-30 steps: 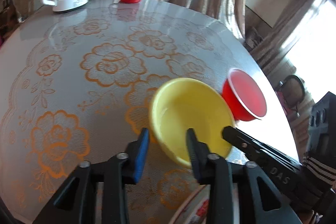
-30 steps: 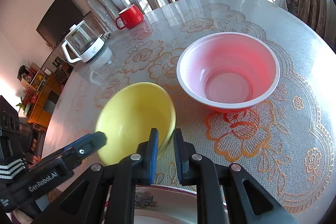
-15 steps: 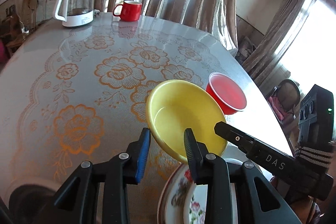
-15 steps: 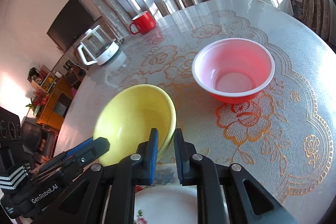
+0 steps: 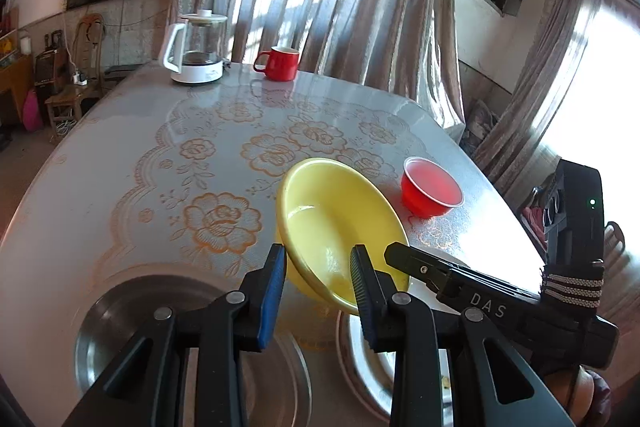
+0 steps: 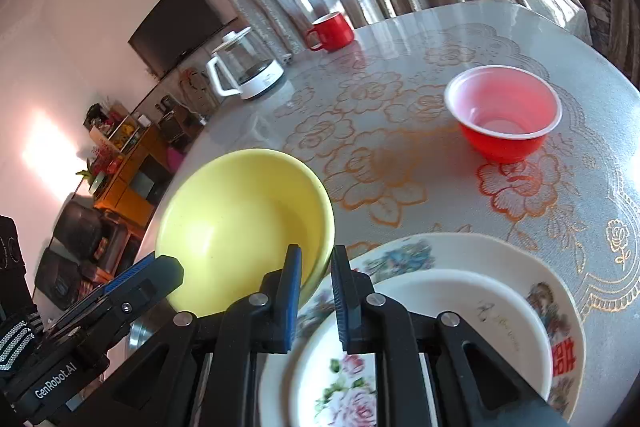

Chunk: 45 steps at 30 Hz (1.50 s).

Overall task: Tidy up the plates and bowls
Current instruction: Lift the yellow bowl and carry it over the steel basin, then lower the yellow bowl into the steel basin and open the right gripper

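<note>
A yellow bowl hangs tilted above the table, held at its near rim from two sides. My left gripper is shut on the rim, one pad outside the wall and one inside. My right gripper is shut on the rim of the same yellow bowl at its right edge. Each gripper shows in the other's view: the right gripper and the left gripper. A red bowl stands upright on the tablecloth further out. Stacked floral plates lie below my right gripper.
A round metal plate lies at the near left of the table. A glass kettle and a red mug stand at the far edge by the curtains. The table drops off on the left and right.
Both grippers have drawn back and risen with the yellow bowl between them. The red bowl stayed put and now looks farther away. The floral plates and the metal plate have come into view.
</note>
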Available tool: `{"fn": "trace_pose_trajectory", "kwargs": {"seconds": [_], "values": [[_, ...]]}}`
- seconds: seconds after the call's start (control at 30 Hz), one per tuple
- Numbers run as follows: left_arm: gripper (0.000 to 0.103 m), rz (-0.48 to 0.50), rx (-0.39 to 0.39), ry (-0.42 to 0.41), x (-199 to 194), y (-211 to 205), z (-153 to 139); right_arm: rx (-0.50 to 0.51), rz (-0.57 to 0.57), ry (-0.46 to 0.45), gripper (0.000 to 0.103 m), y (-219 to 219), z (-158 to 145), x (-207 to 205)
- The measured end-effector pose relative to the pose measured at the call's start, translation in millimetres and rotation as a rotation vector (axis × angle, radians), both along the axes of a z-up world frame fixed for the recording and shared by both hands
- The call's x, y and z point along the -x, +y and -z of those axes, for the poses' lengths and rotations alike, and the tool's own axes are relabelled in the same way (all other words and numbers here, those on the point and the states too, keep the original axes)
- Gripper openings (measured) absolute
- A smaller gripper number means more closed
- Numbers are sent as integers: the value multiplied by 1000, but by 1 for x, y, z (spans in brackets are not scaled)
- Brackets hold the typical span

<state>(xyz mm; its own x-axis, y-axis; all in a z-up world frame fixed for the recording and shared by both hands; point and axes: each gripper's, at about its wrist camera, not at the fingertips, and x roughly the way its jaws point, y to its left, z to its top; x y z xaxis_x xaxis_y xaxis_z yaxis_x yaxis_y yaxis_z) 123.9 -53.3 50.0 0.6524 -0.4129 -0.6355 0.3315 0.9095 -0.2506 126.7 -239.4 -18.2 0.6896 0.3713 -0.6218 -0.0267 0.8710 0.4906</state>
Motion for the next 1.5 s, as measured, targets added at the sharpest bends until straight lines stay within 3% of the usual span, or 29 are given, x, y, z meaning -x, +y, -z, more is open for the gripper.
{"fn": "trace_pose_trajectory", "kwargs": {"seconds": [0.8, 1.5], "values": [[33, -212, -76, -61, 79, 80, 16, 62, -237, 7, 14, 99, 7, 25], [33, -254, -48, 47, 75, 113, 55, 186, -293, 38, 12, 132, 20, 25]]}}
